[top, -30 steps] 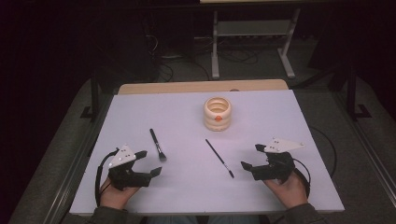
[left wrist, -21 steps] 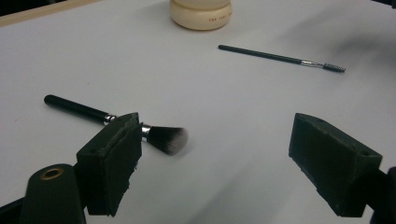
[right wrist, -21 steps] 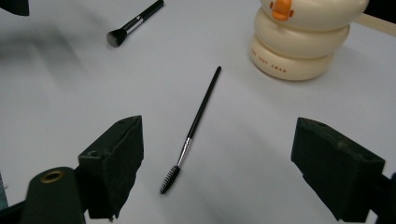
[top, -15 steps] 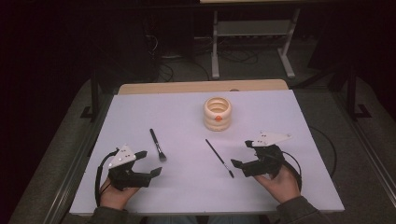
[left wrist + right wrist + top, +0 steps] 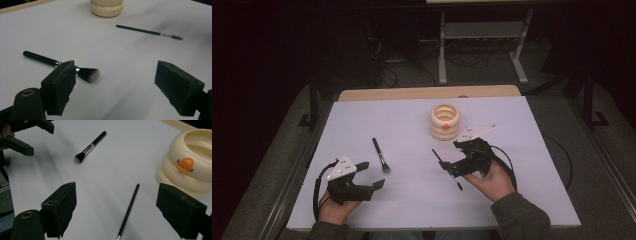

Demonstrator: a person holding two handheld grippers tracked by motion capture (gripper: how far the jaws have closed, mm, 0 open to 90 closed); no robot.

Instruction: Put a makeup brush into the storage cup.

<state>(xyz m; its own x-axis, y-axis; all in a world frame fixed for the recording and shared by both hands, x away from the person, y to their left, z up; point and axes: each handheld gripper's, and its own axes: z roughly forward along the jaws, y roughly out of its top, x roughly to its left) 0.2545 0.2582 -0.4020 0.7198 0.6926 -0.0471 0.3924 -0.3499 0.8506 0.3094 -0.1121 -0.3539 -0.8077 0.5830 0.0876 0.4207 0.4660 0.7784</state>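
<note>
High view: right claw (image 5: 451, 169), jaws apart and empty, sits over the thin brush (image 5: 447, 169) on the white counter (image 5: 412, 200); left claw (image 5: 368, 176) is open too, near the fat brush (image 5: 380, 155).

Left gripper view: 2 brushes and 1 cream pot (image 5: 107, 8).

Right gripper view: thin brush (image 5: 128, 211) lies between the jaws. I think it's best to go low & close at mid-handle.

powder brush (image 5: 380, 155) left | thin brush (image 5: 438, 157) centre | holder (image 5: 445, 121) behind
</note>
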